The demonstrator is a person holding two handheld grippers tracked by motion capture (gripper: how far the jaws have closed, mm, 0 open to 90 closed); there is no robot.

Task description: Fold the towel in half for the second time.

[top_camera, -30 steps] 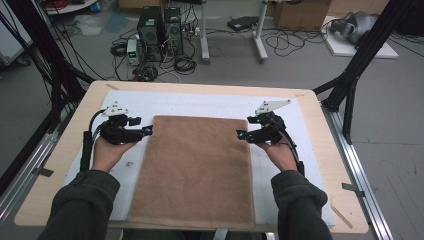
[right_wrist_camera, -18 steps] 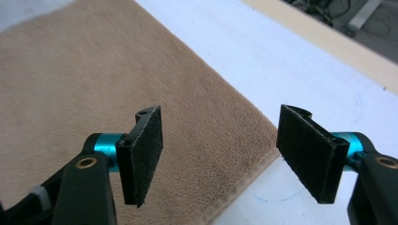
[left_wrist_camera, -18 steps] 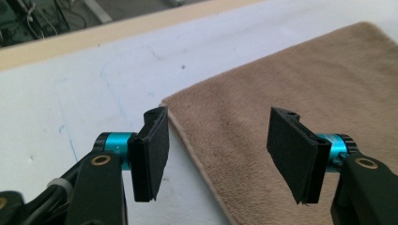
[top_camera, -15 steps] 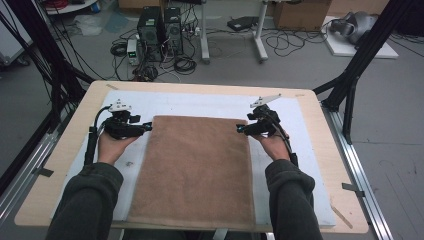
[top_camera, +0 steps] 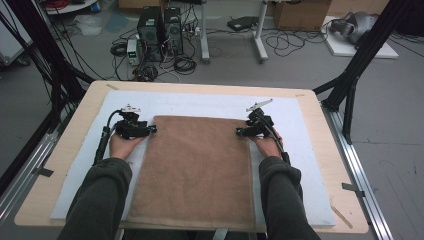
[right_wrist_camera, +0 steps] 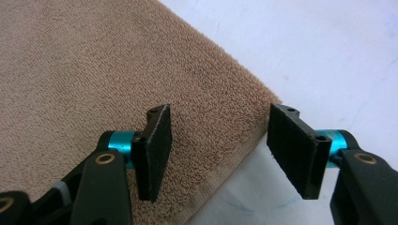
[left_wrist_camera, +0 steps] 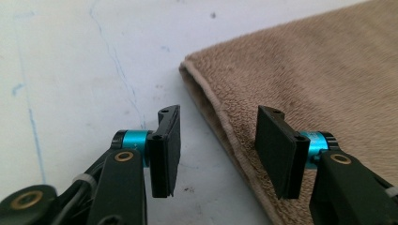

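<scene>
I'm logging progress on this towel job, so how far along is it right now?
Done: the brown towel lies flat on the white mat. In hand: the left claw and right claw each straddle a far corner edge, jaws just been closing with the hem between them, pads not pressing yet. Left: gripping both corners, and probably folding, since no fold shows yet.

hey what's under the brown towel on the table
A white mat lies under the towel, showing past its left, right and far edges, on a wooden table. Whatever lies beneath the towel's middle is covered.
</scene>
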